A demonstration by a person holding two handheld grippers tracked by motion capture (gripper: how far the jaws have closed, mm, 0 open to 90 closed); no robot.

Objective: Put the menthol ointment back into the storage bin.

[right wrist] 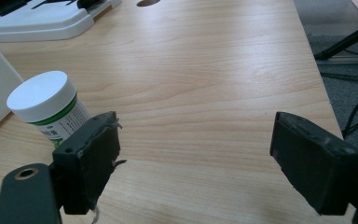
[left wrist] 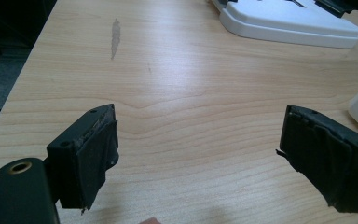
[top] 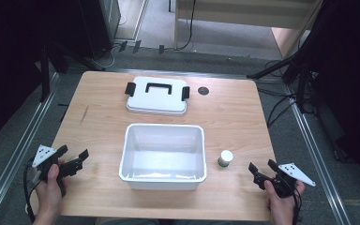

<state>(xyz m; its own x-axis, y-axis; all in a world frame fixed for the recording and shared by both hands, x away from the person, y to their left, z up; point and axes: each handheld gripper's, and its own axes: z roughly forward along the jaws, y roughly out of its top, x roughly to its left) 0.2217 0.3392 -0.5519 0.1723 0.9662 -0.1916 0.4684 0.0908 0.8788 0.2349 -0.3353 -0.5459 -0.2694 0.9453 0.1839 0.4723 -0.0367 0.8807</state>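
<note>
Here the right gripper (top: 263,170) sits at the lower right of the high view, held in a person's hand over the near edge of the wooden table (top: 234,117), its jaws spread apart with nothing between them. Just up and to the left of it in that frame stands the small jar (top: 225,158), upright, with a white cap and a green band on its label; it is near the right wall of the white bin (top: 163,154) but not touching it. In the right gripper view the jar (right wrist: 49,107) stands at the left of the frame, just behind the left jaw and outside the gap, which shows bare wood; the jaws are released. The left gripper (top: 73,158) is at the lower left of the high view, also in a hand, well apart from the bin's left wall. In the left gripper view its jaws stand wide with bare table (left wrist: 191,93) between them, holding nothing. The bin lies at the centre of the high view, open side up and with nothing in it. Above it in the frame, toward the far edge of the table, lies the white lid (top: 157,95), flat, with a black handle and black clips at both ends. A dark round hole (top: 203,90) in the tabletop shows just right of the lid.
</note>
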